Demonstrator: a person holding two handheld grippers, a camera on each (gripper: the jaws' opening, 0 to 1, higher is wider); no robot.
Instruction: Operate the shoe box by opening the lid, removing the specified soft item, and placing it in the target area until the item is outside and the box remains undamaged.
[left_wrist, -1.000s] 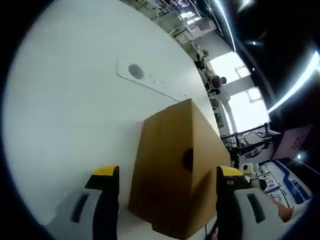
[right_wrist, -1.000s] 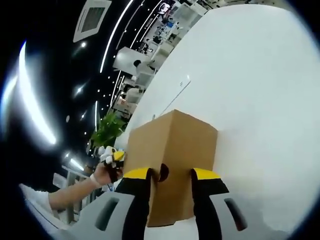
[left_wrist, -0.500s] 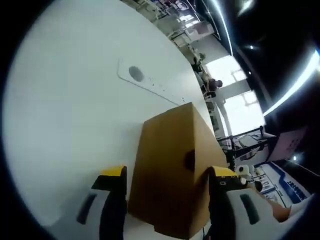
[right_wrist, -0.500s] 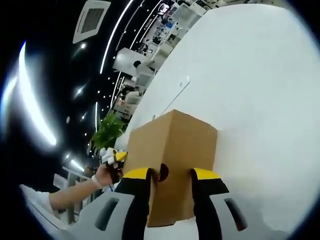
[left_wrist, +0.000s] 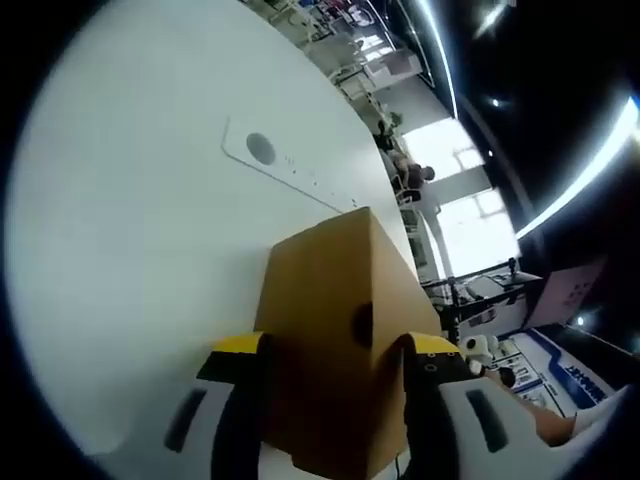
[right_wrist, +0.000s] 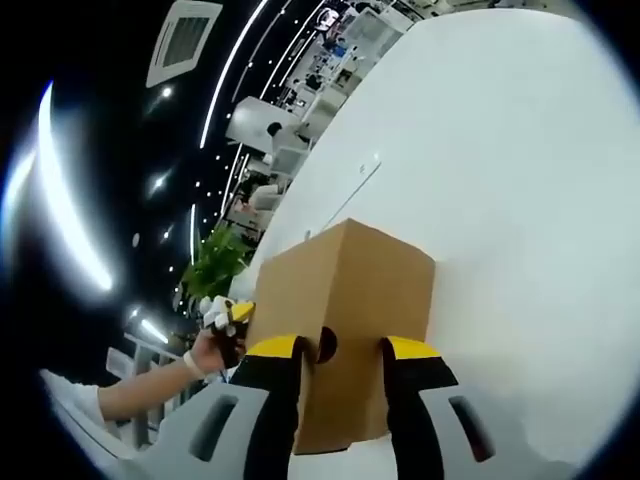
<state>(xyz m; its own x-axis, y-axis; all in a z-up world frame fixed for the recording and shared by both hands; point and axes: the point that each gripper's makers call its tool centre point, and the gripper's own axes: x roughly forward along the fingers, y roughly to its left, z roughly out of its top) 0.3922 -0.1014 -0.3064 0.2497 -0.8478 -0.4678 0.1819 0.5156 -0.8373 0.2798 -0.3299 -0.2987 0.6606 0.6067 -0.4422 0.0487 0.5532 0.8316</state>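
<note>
A brown cardboard shoe box lies shut on the white table. My left gripper has its yellow-tipped jaws pressed against both sides of the near end, around a dark finger hole. From the opposite end, the same shoe box shows in the right gripper view. There my right gripper is shut on that end, either side of its finger hole. Beyond the box, a hand holds the left gripper. The box's contents are hidden.
A flat white strip with a grey round spot lies on the table beyond the box. The table stretches wide and bare around the box. A green plant and office furniture stand off the table's edge.
My left gripper's jaws have drawn together from wide apart until they touch the box's sides. The right gripper and the box hold still.
</note>
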